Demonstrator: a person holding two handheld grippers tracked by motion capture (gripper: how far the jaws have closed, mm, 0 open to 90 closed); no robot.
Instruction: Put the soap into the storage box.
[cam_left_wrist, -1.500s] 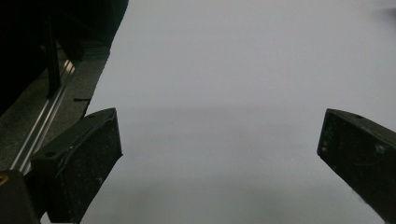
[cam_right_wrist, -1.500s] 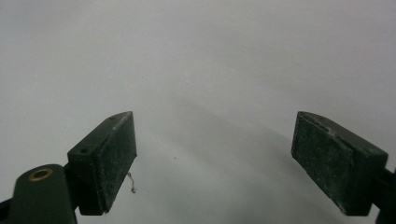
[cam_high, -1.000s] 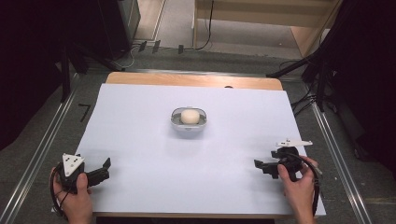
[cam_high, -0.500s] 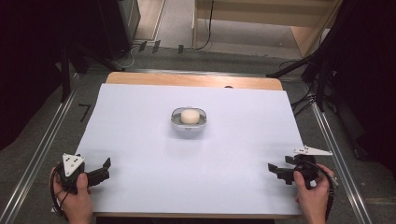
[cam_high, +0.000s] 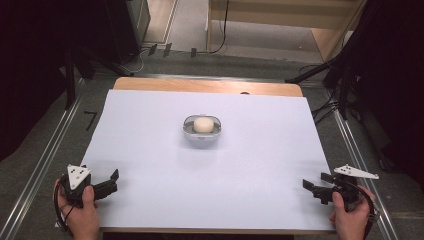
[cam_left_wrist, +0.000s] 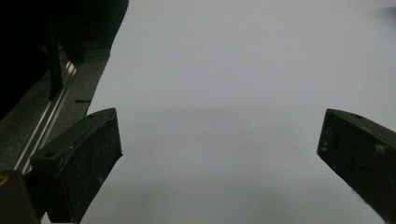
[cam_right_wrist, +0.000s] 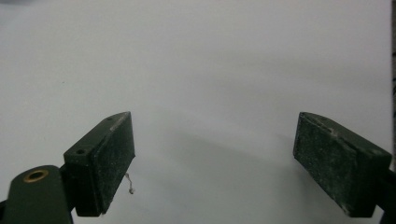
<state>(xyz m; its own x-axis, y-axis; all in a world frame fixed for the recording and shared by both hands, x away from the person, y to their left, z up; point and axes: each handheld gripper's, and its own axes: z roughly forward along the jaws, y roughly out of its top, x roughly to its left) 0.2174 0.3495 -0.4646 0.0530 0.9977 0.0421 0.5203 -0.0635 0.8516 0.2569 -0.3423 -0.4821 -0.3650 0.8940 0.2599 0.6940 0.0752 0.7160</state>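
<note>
A small clear bowl (cam_high: 201, 127) with a pale round lump (cam_high: 202, 124) in it stands at the middle of the white sheet (cam_high: 150, 125). My left gripper (cam_high: 113, 181) rests at the sheet's near left corner, held in a hand, jaws wide apart and empty. In its own view the left gripper (cam_left_wrist: 219, 144) looks over bare white sheet. My right gripper (cam_high: 311, 187) sits at the near right corner, also in a hand, open and empty. The right gripper (cam_right_wrist: 215, 154) has nothing between its pads in its own view.
The white sheet covers a wooden table whose far edge (cam_high: 207, 86) shows. Metal rails (cam_high: 47, 160) run along both sides. Cables and dark stands lie on the floor beyond the table (cam_high: 160, 50).
My right gripper has drawn back toward the near right corner and slightly outward. The left gripper and the bowl have stayed put.
</note>
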